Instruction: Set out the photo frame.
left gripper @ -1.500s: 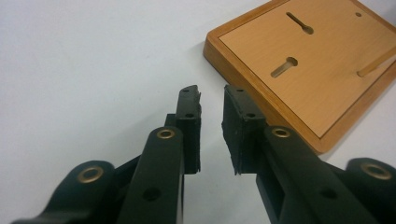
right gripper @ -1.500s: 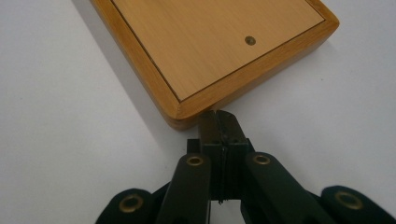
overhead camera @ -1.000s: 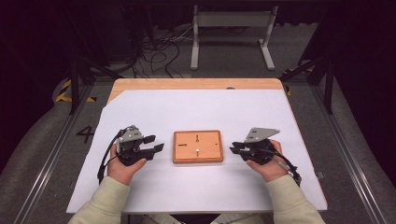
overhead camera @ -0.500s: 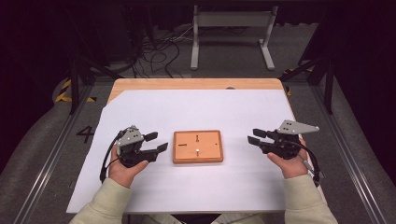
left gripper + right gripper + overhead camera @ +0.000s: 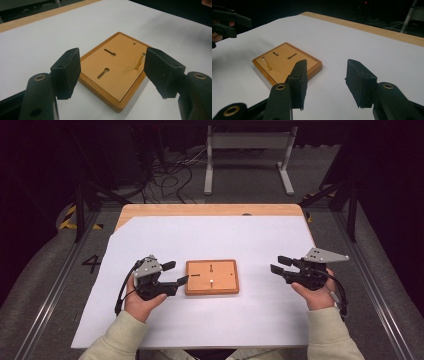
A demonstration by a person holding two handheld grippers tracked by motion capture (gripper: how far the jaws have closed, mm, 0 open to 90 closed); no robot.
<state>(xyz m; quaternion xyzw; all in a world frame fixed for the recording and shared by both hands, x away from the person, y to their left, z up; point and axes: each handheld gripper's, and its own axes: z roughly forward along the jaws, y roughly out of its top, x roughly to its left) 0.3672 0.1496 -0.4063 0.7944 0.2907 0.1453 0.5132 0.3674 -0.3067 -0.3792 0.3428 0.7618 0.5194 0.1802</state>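
- A flat rectangular wooden board (image 5: 212, 277) with rounded corners and a raised darker rim is seen lying on the white sheet (image 5: 210, 240) that covers the table, between the two grippers.
- Its smooth light-brown face is cut by two keyhole-shaped slots (image 5: 103, 73) and one small round hole (image 5: 134, 43); a thin brass-coloured pin (image 5: 140, 61) is stood upright in it.
- A pale wooden table edge (image 5: 210, 210) is left bare beyond the sheet.
- The left gripper (image 5: 176, 273), matte black with blocky pads, is held just beside the board's left edge; its jaws have just been opening and are spread with nothing pinched.
- The right gripper (image 5: 278, 265) is held well apart from the board, to its right; its jaws have likewise just been opening and are parted, with nothing between them.
- A painted "4" (image 5: 91, 264) is read on the floor to the left.
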